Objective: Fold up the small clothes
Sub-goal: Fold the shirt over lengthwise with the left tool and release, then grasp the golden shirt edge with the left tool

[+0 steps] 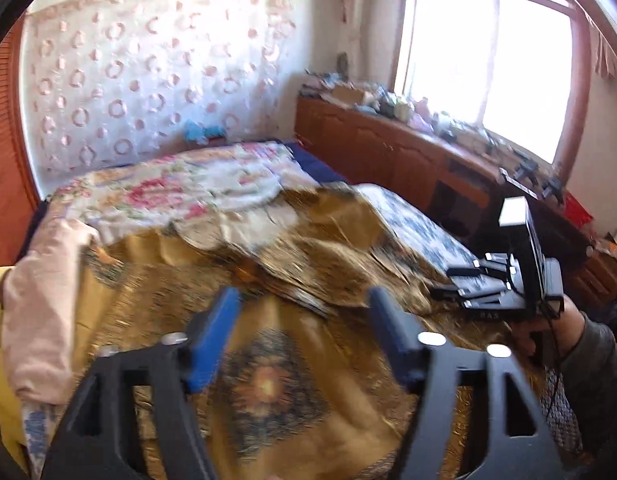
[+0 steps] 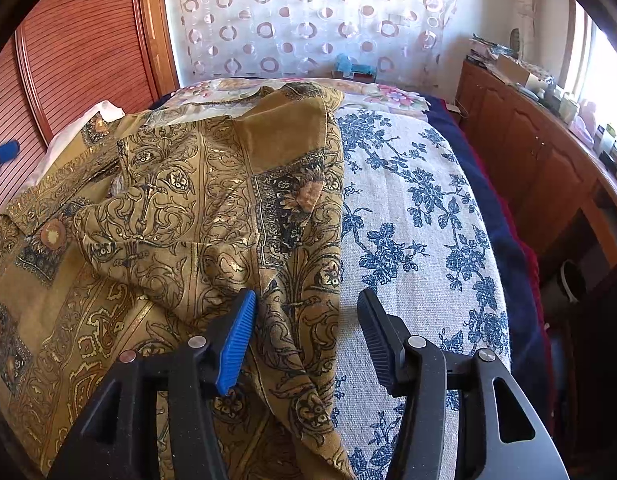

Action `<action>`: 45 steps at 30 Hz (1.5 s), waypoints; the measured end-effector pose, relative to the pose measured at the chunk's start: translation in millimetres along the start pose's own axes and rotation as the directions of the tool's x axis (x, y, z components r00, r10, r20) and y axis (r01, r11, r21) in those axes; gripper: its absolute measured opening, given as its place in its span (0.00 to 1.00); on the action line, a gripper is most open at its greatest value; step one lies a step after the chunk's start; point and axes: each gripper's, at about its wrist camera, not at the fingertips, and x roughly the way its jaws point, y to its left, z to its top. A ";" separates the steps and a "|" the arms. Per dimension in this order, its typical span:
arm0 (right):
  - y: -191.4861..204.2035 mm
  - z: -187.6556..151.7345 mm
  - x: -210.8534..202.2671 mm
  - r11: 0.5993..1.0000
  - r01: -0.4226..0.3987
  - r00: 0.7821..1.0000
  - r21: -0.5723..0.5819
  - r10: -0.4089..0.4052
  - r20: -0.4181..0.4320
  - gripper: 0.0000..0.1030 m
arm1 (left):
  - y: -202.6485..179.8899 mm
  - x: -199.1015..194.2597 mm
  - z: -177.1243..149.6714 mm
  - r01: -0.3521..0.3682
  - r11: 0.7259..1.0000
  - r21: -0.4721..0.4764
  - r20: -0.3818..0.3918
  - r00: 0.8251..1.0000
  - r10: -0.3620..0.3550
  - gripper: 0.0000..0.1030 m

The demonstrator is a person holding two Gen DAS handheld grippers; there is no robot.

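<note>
A gold patterned garment [image 1: 268, 380] [image 2: 188, 208] lies rumpled across the bed, with a fold heaped in its middle. My left gripper [image 1: 303, 295] hovers open above it with nothing between the blue pads. In the right wrist view my right gripper [image 2: 305, 296] stands open low over the garment's right edge. A hanging fold of the cloth lies between the jaws and the pads do not press on it. From the left wrist view, the right gripper [image 1: 456, 280] appears at the right in a person's hand [image 1: 548, 328].
The bed has a white cover with blue flowers [image 2: 420, 220] on the right and a pink floral sheet [image 1: 180, 188] at the back. A pale pink cloth [image 1: 40, 300] lies at the left. Cluttered wooden cabinets [image 1: 388, 148] run under the window, and a slatted wooden panel [image 2: 80, 60] stands at the left.
</note>
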 end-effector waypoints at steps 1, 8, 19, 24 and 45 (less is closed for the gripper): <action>0.0 0.0 0.0 1.000 0.000 1.000 0.000 0.000 0.000 0.53 | 5.2 -4.9 2.1 -0.010 1.000 -0.002 0.013 1.000 0.010 0.77; -0.1 -0.1 -0.1 1.000 0.000 1.000 -0.001 0.000 0.000 0.54 | 45.4 -22.7 10.2 -0.142 0.990 -0.016 0.037 0.989 0.143 0.78; -0.4 2.4 0.8 1.000 -0.001 1.000 -0.012 0.001 -0.013 0.55 | 105.6 -11.1 -5.4 -0.240 0.968 -0.076 -0.028 0.971 0.238 0.78; -9.0 26.8 -11.6 0.999 -0.029 0.999 -0.014 0.029 0.034 0.58 | 133.0 3.6 -6.2 -0.263 0.959 -0.101 -0.061 0.964 0.258 0.78; -18.4 122.8 109.1 0.993 -0.111 0.993 -0.050 0.109 -0.042 0.68 | 186.9 72.8 5.5 -0.214 0.967 -0.141 -0.228 0.957 0.178 0.54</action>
